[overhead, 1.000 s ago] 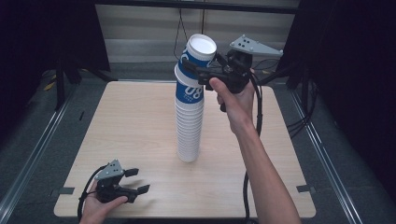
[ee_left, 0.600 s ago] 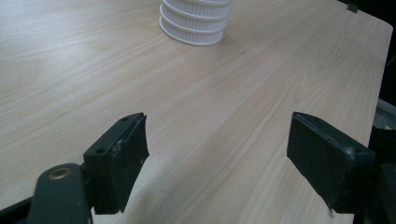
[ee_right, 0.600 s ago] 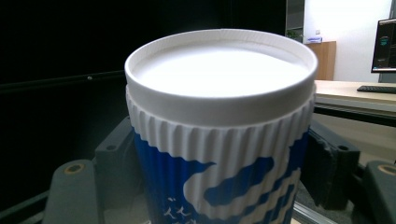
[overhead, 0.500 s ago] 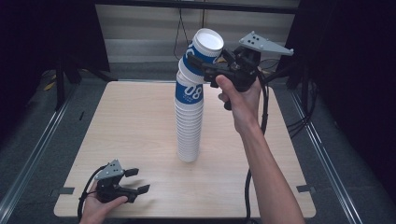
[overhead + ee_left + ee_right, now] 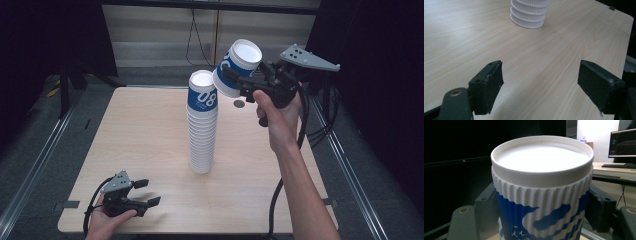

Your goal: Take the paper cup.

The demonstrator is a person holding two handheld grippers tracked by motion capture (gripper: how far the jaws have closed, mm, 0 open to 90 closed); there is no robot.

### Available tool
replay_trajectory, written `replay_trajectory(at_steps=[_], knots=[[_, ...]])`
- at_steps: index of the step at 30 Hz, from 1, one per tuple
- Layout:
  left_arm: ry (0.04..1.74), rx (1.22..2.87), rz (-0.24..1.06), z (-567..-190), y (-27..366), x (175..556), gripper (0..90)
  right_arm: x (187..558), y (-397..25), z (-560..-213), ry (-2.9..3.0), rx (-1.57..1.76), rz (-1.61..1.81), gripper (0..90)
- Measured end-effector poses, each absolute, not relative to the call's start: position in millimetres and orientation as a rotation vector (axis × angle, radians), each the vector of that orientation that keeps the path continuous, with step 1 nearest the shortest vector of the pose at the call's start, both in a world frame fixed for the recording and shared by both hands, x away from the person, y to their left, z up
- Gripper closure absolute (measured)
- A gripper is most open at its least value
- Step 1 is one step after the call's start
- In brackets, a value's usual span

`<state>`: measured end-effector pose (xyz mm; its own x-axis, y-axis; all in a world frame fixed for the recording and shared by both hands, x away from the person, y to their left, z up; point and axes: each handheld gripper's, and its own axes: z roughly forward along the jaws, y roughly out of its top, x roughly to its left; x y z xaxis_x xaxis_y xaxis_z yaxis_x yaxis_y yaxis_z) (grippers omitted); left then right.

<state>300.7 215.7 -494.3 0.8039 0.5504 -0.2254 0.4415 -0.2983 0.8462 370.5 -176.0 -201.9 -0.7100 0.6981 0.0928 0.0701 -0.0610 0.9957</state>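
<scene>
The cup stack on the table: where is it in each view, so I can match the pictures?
High view: the cup stack stands upright mid-table, left of the lifted cup clamped by the right gripper.
Left gripper view: its ribbed white base sits at top centre, beyond the open jaws.
Right gripper view: not in it.
Shared landmark: the wooden table.

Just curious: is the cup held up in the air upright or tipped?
Tipped. The cup in the right gripper leans sideways, clear of the stack.
</scene>
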Motion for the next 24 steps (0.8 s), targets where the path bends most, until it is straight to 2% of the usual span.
replay_trajectory(at_steps=[11, 24], knots=[[0.720, 1.919, 0.123, -492.2, 214.3, 300.3, 19.3, 356.2, -191.1, -226.8, 1.790, 0.853, 1.773, 25.4], [0.691, 1.920, 0.144, -483.6, 207.9, 299.4, 17.1, 337.5, -205.2, -277.3, 1.851, 0.919, 1.738, 25.4]])
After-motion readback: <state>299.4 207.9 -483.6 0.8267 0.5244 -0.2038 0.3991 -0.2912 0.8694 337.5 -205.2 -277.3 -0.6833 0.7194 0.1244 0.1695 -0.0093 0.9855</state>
